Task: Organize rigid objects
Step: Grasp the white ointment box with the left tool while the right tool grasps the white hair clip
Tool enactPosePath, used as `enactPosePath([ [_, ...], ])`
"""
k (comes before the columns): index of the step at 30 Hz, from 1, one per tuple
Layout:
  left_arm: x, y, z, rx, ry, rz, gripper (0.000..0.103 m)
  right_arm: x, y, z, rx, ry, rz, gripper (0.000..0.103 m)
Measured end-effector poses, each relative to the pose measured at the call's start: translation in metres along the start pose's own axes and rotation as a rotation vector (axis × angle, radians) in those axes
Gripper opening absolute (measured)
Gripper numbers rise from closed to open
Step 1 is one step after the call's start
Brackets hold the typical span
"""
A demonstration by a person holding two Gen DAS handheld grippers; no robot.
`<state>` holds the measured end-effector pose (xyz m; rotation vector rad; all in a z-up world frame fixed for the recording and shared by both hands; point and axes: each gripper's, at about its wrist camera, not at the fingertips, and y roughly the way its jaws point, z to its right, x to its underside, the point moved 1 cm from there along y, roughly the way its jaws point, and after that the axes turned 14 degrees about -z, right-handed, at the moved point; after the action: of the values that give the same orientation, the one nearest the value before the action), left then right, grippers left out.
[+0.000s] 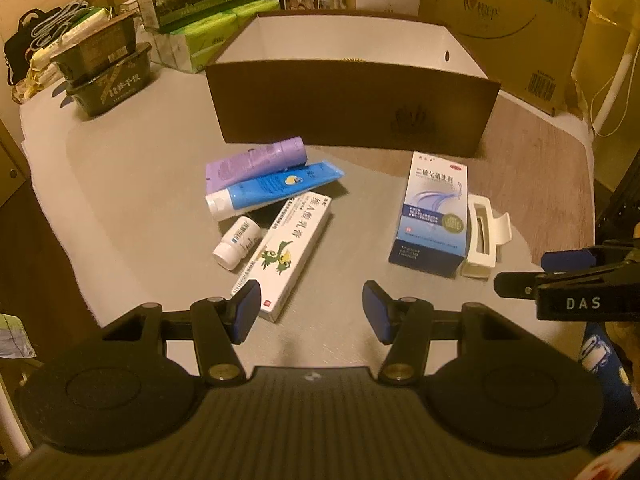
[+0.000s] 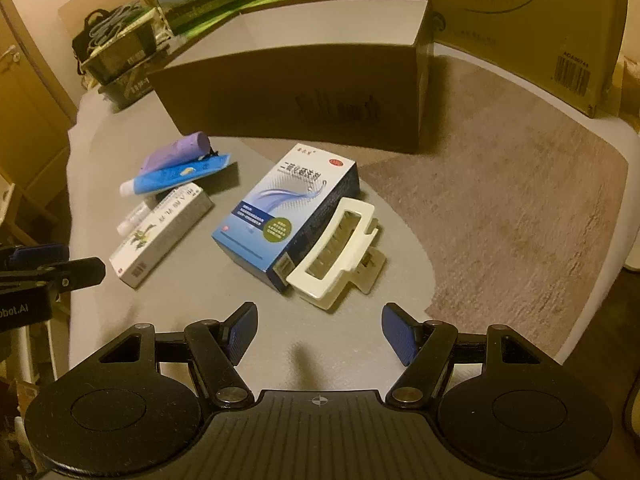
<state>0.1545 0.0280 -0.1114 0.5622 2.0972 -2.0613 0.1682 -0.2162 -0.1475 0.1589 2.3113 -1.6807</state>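
Note:
On the grey table mat lie a purple tube (image 1: 256, 160), a blue tube (image 1: 276, 192), a small white bottle (image 1: 236, 242) and a long white box (image 1: 288, 252). To the right are a blue medicine box (image 1: 434, 216) and a white hair claw clip (image 1: 484, 236). My left gripper (image 1: 312, 312) is open and empty just before the white box's near end. My right gripper (image 2: 318, 330) is open and empty just before the clip (image 2: 336, 252) and blue box (image 2: 288, 220). A brown open box (image 1: 348, 112) stands behind them.
Dark food tubs (image 1: 108, 76) are stacked at the back left. Cartons and green packs (image 1: 200, 40) line the back, with a big cardboard box (image 1: 508, 28) at the back right. Bare wood-look table (image 2: 520, 200) lies right of the mat.

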Motion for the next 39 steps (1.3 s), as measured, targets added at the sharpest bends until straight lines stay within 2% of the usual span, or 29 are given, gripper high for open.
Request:
enactPosePath([
  [14, 0.003, 0.024, -0.005, -0.014, 0.009, 0.006, 0.053, -0.007, 0.025, -0.006, 0.027, -0.006, -0.008, 0.069],
  [19, 0.002, 0.034, -0.009, -0.022, 0.022, 0.018, 0.054, -0.012, 0.035, -0.002, 0.054, 0.015, -0.001, 0.065],
  [24, 0.000, 0.044, -0.012, -0.052, 0.062, 0.037, 0.064, -0.018, 0.044, 0.002, 0.063, 0.031, 0.003, 0.061],
  [27, -0.003, 0.051, -0.016, -0.068, 0.079, 0.044, 0.064, -0.020, 0.048, 0.004, 0.061, 0.037, 0.006, 0.060],
  [35, -0.012, 0.076, -0.026, -0.053, 0.065, -0.004, 0.064, -0.020, 0.049, 0.010, 0.082, 0.026, 0.016, 0.054],
  [39, -0.013, 0.086, -0.028, -0.020, 0.032, -0.031, 0.062, -0.020, 0.046, 0.019, 0.093, 0.034, 0.013, 0.054],
])
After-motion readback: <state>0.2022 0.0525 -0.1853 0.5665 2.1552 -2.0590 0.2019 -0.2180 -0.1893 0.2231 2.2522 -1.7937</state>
